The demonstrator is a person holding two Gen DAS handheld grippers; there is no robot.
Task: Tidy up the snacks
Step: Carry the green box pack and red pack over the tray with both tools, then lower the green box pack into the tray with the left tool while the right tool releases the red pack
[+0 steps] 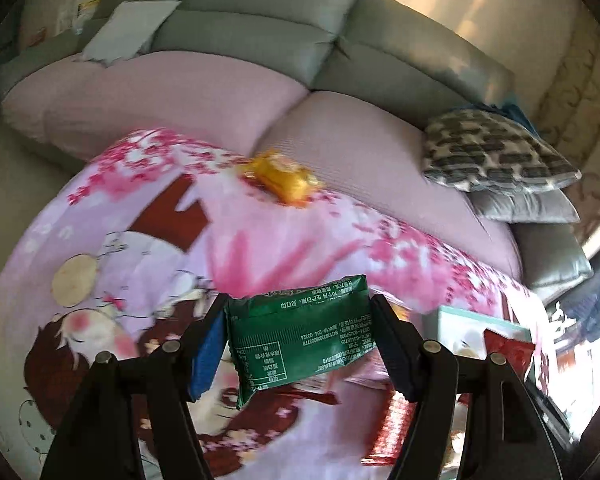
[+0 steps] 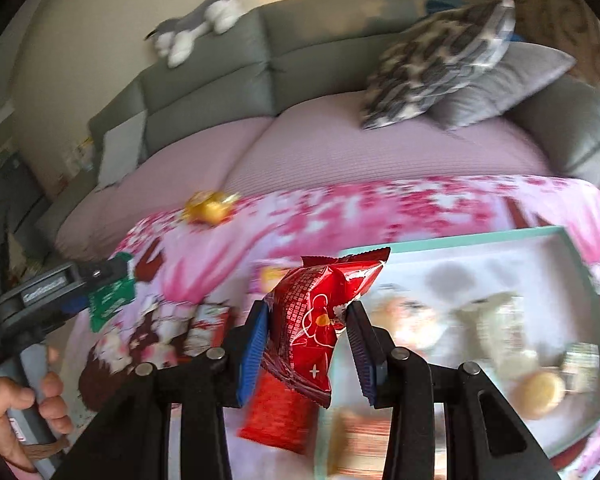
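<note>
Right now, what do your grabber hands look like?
Each gripper has black plastic arms with round silver bolts and two fingers lined with ribbed blue pads. The left gripper has a grey handle and a label with white lettering.

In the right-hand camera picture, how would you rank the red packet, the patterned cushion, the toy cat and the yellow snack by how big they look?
1. Patterned cushion.
2. Red packet, though it is held right by the lens in the right gripper, which inflates it.
3. Toy cat.
4. Yellow snack.
</note>
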